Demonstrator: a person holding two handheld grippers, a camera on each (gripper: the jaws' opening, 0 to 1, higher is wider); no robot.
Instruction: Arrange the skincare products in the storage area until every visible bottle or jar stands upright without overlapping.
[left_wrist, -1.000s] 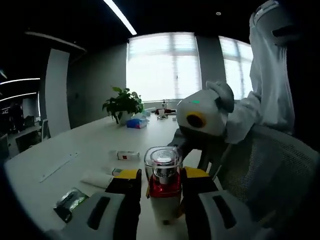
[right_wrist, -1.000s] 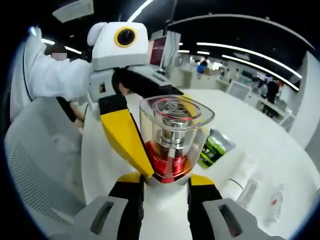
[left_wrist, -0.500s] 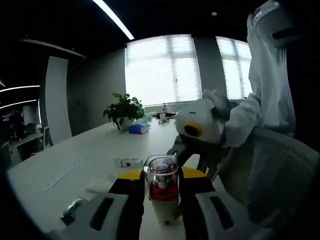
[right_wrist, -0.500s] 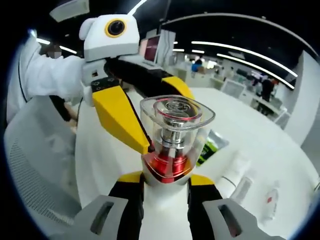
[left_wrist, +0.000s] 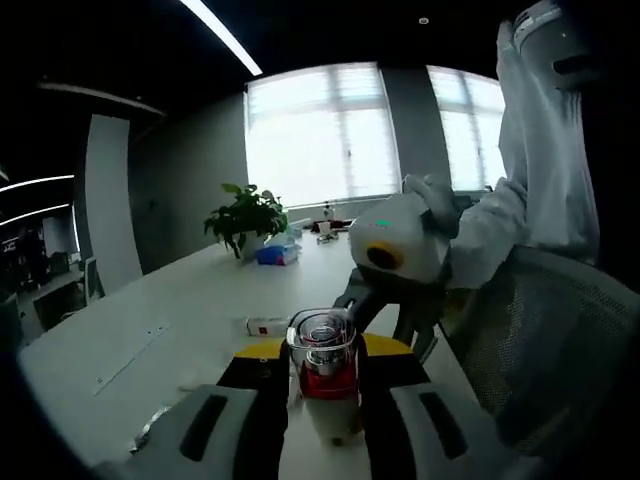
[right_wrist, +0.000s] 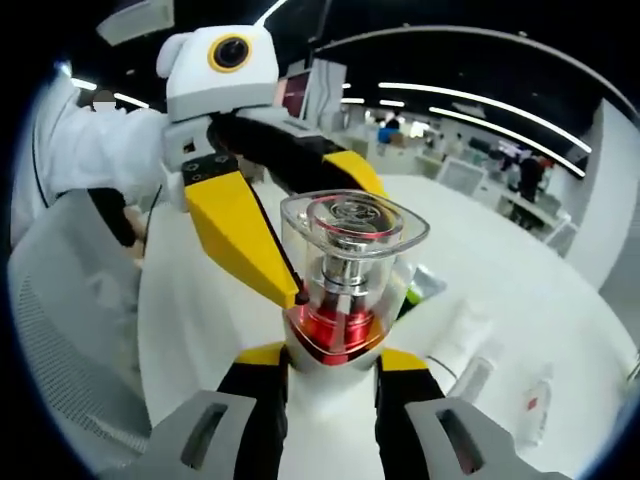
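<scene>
Bottle (right_wrist: 345, 300): white body, red collar, clear square cap, upright and raised above the desk (right_wrist: 560, 300), clamped low on its body by the right tongs (right_wrist: 330, 375) and also gripped across the body by the left tongs (left_wrist: 322, 375). Both pairs closed on it; in the right gripper view the left tongs' yellow jaws press the bottle near the red collar.

Procedure for the step in hand, judged as a two-handed carry or handover:
- Keep the bottle vertical; avoid twist between the two grips.
- Release one pair of tongs only once the other holds firmly.
- Lower onto bare desk, apart from the white tube (right_wrist: 462, 335) and the small bottles (right_wrist: 535, 400) lying flat nearby.
- Confirm a flat base contact before opening.

Markings: no readable writing on the bottle. Small box (left_wrist: 268, 325) on the desk carries a red mark, too small to read.
</scene>
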